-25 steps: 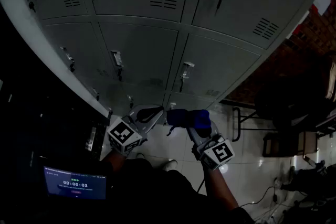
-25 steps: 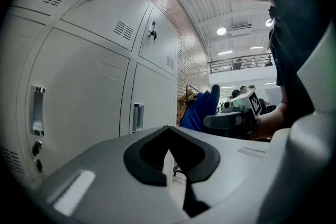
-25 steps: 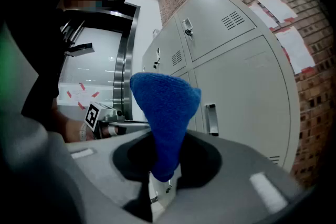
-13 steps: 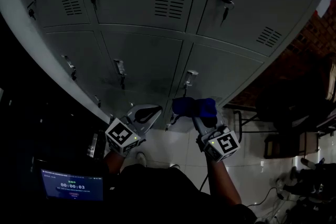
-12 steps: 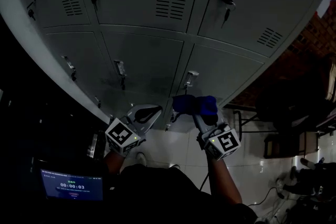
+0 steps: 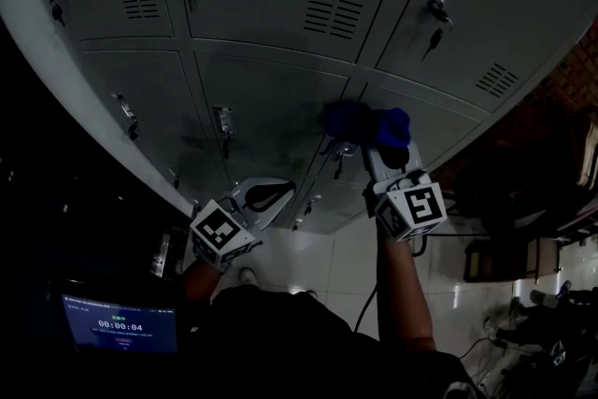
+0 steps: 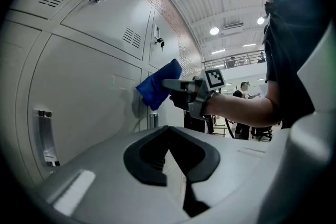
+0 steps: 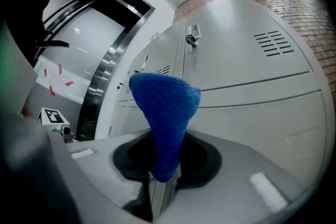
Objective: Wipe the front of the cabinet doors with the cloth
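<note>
The cloth [image 6: 366,122] is deep blue with a knitted texture, bunched into a blunt wad. It stands up out of the right gripper [image 6: 376,147], whose jaws are clamped on its lower end, and its far side lies against the grey cabinet doors [image 6: 271,89], by the seam between two middle-row doors. A metal handle [image 6: 342,150] sits just beneath the wad, close to the gripper. Farther up and right, keys [image 6: 432,40] hang from a lock. The left gripper [image 6: 265,197] hovers nearer and to the left, jaws together with nothing between them
</note>
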